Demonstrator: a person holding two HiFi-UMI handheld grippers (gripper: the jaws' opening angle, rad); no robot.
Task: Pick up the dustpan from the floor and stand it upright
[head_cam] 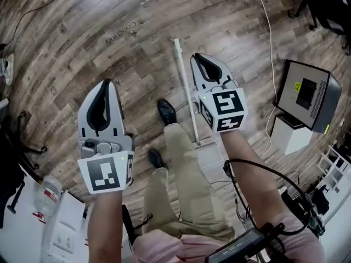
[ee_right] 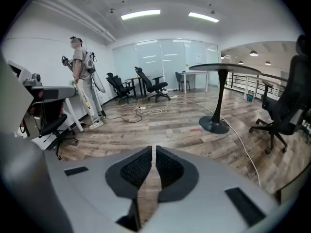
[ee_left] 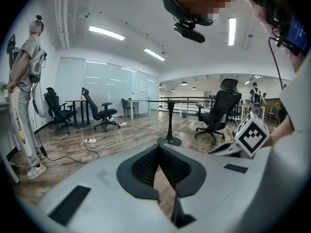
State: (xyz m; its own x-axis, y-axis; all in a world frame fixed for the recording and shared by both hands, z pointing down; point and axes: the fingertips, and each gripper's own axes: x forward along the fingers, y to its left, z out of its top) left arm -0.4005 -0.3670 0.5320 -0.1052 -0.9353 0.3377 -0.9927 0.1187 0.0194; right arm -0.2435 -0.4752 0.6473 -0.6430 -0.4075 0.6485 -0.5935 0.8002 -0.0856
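Note:
The dustpan lies flat on the wood floor in the head view. Its long white handle (head_cam: pixel 186 92) runs away from me, and its pale pan (head_cam: pixel 210 159) lies near my feet, partly hidden by my right arm and leg. My right gripper (head_cam: pixel 196 56) is held in the air over the handle's right side, shut and with nothing in it. Further left, my left gripper (head_cam: pixel 106 83) is also shut and holds nothing. The dustpan does not show in either gripper view; the left gripper (ee_left: pixel 158 148) and right gripper (ee_right: pixel 153 148) both point across the room with jaws together.
A grey box (head_cam: pixel 307 95) stands at the right with a white cable (head_cam: pixel 271 53) running past it. My shoes (head_cam: pixel 167 112) are left of the handle. A bottle (head_cam: pixel 48 193) sits at lower left. Office chairs (ee_left: pixel 218 113), a pedestal table (ee_right: pixel 216 123) and a standing person (ee_right: pixel 82 81) are across the room.

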